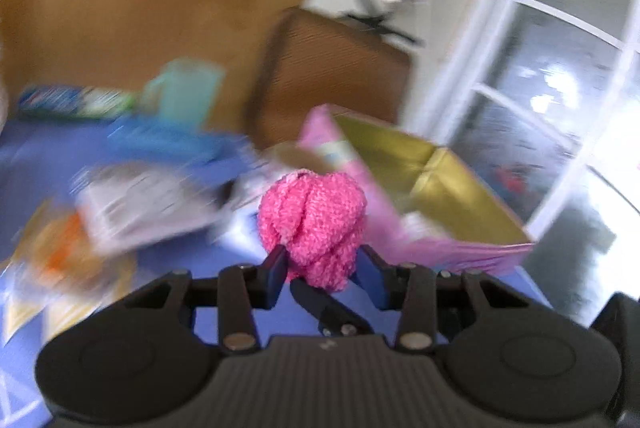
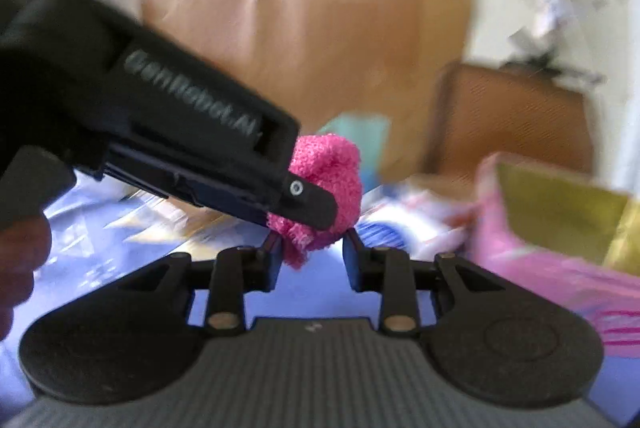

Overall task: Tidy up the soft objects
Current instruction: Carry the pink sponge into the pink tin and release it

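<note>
A bundled pink knitted cloth [image 1: 312, 220] is held in the air by my left gripper [image 1: 324, 264], whose jaws are shut on its lower part. In the right wrist view the same pink cloth [image 2: 328, 167] sits in the left gripper's jaws, which reach in from the left. My right gripper [image 2: 312, 252] is right under the cloth with its jaws apart on either side of the cloth's hanging end; whether they touch it is unclear. A pink box with a gold inside [image 1: 424, 179] stands open to the right, also in the right wrist view [image 2: 560, 211].
A blue table cover [image 1: 48, 155] carries blurred packets [image 1: 136, 203], a teal cup [image 1: 188, 91] and snack bags [image 1: 72, 103]. A brown woven chair back [image 1: 332, 71] stands behind the table. A glass door [image 1: 560, 99] is at the right.
</note>
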### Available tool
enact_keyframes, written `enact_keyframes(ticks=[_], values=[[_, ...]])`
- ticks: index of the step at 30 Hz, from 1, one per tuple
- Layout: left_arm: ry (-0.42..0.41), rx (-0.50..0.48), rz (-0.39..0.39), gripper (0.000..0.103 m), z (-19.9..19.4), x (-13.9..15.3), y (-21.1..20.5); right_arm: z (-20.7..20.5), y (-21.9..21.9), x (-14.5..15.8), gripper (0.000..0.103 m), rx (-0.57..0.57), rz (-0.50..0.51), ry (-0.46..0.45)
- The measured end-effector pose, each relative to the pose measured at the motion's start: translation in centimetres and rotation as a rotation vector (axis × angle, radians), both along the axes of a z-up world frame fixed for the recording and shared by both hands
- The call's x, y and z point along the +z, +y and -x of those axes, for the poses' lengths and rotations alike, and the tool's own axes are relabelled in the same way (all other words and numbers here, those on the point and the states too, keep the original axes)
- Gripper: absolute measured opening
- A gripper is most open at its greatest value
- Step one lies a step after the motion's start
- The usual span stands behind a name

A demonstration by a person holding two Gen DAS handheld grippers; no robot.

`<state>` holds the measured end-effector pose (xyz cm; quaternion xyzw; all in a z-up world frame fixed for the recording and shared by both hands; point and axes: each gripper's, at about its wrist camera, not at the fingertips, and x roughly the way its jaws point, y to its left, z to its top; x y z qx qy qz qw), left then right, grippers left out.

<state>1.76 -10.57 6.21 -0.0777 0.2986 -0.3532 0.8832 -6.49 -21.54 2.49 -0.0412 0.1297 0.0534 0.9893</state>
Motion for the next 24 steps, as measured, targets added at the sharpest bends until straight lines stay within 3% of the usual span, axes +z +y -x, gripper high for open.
enact_keyframes(ticks=[3, 6, 8, 9, 12, 16, 24], values=[[-0.075, -0.089, -0.015, 0.039, 0.4, 2.0, -4.8, 0.2, -3.3, 1.3, 0.035, -0.128, -0.012, -0.067], [-0.126, -0.128, -0.047, 0.042, 0.0, 2.8, -9.7, -1.1, -7.0, 1.9, 0.038, -0.248, -0.033, -0.073], [-0.155, -0.102, -0.093, 0.042, -0.4, 2.5, -12.0, -2.3, -8.8, 1.4, 0.055, -0.337, -0.005, -0.034], [-0.152, -0.077, -0.118, 0.042, -0.7, 2.2, -12.8, -2.7, -9.7, 1.0, 0.055, -0.369, -0.008, -0.005], [-0.102, -0.071, -0.090, 0.042, -0.5, 1.4, -12.5, -0.9, -11.7, 0.5, 0.055, -0.395, -0.104, 0.002], [-0.095, -0.052, -0.081, 0.042, 0.5, 0.7, -11.1, 2.2, -11.7, -0.1, 0.056, -0.415, -0.146, -0.037], [-0.062, -0.059, -0.057, 0.042, 2.4, -0.5, -8.7, 5.2, -9.4, -0.8, 0.056, -0.386, -0.222, 0.018]])
